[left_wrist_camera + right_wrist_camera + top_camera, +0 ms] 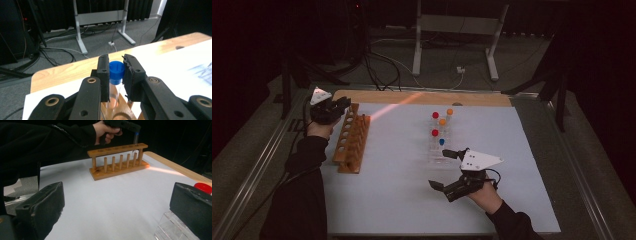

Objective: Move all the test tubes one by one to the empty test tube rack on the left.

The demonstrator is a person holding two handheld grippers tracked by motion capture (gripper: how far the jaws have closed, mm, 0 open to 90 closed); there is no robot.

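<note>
**Q:** Dark curtains and a grey carpeted floor with cables surround the white table (412,200). What work is in hand?

**A:** Capped tubes are being moved from the clear rack (439,150), right of centre in the high view, to the wooden rack (352,142) at the left. The left gripper (116,72) is clamped on a blue-capped tube (116,71); its pads press just below the cap. The tube's lower end sits over, or just inside, a hole at the wooden rack's far end; in the right gripper view the tube (136,137) hangs above that end of the rack (117,161) at upper centre.

**Q:** And the other hand?

**A:** The right gripper (449,170) rests low in the high view, just below the clear rack. Its jaws stand wide apart with nothing between them.

**Q:** How far along is the work?

**A:** Early, by my reading. The visible holes of the wooden rack look empty, so this appears to be the first tube to arrive, and it is not yet seated or released. Five capped tubes stand in the clear rack: two red (435,132), two orange (442,121) and one blue (441,142). Those appear to be what is left.

**Q:** Any brands, labels or writing?

**A:** None can be read on the racks, the caps or the grippers; the tubes are too small in the high view to tell whether they carry markings.
</note>
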